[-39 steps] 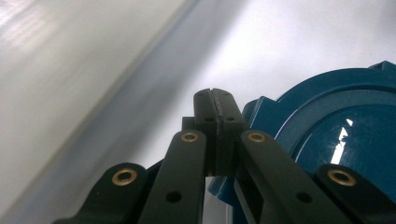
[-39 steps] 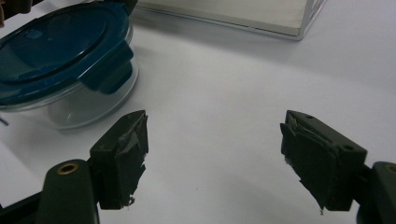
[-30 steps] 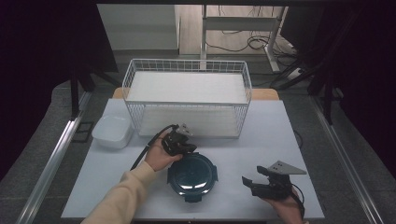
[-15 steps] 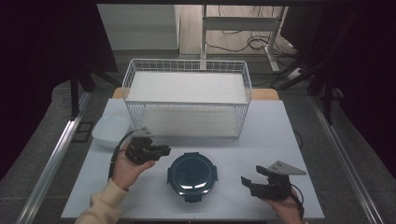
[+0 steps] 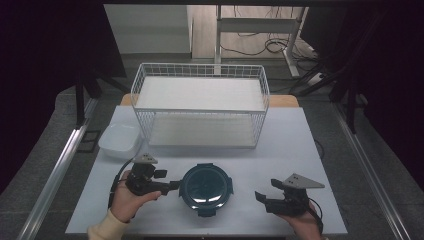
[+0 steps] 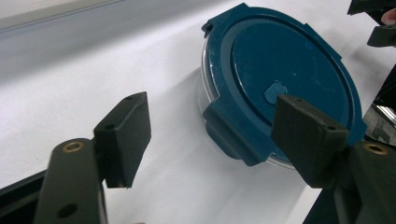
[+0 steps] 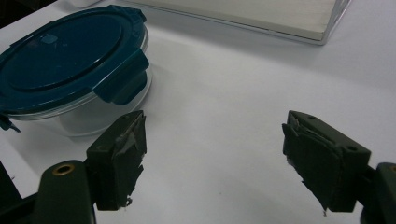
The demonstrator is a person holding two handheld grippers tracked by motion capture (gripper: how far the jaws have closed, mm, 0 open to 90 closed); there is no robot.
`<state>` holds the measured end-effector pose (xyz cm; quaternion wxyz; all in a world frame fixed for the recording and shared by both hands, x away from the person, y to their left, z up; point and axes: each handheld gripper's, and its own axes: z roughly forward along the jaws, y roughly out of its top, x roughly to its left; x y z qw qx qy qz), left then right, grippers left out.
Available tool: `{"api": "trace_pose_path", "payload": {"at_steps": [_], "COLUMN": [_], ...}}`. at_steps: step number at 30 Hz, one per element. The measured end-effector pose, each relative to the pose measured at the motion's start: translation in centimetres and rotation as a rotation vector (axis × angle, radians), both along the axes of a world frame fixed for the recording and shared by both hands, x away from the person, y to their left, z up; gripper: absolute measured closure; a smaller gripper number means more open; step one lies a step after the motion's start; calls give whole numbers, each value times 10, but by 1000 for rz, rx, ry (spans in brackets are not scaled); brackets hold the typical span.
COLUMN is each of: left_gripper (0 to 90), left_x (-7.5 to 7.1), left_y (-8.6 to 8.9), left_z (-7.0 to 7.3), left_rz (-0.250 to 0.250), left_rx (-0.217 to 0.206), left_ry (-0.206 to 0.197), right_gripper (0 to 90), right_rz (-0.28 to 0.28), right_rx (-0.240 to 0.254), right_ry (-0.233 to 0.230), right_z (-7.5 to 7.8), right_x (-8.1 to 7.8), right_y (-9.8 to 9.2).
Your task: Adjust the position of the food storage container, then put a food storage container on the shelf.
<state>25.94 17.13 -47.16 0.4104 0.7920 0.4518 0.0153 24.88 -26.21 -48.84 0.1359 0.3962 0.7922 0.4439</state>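
Observation:
A round clear container with a dark blue clip-on lid (image 5: 206,189) stands at the front middle of the white table (image 5: 300,145). My left gripper (image 5: 172,186) lies just left of it, open, jaws pointing right at its side. In the left gripper view the left gripper (image 6: 217,135) has its jaws spread wide in front of one lid clip of the container (image 6: 285,74), not touching it. My right gripper (image 5: 261,198) rests open on the table to the container's right, a short way off. In the right gripper view the right gripper (image 7: 219,158) is empty, with the container (image 7: 70,60) at upper left.
A white wire basket (image 5: 200,107) with a white floor stands behind the container. A shallow white dish (image 5: 120,140) sits at the basket's left front corner. Dark floor and metal rails flank the table.
My left gripper has moved left from the container's back rim, then drawn toward the front edge and turned its jaws to face the container's left side. The right gripper has stayed still.

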Motion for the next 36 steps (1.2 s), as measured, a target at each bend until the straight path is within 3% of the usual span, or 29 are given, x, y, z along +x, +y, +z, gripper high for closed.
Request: {"api": "trace_pose_path", "payload": {"at_steps": [4, 17, 28, 36], "left_gripper": [235, 182, 143, 135], "left_x": [0, -2, -1, -4], "left_y": [1, 8, 6, 6], "left_z": [-1, 1, 3, 14], "left_rz": [10, 38, 31, 31], "left_rx": [-16, -36, -62, -84], "left_ry": [13, -11, -16, -32], "right_gripper": [211, 180, 175, 166], "right_rz": [14, 17, 11, 35], "right_rx": [1, 5, 43, 45], "right_ry": [2, -1, 33, 84], "right_z": [0, 2, 14, 28], "right_x": [-1, 1, -1, 9], "right_y": [1, 4, 10, 27]}}
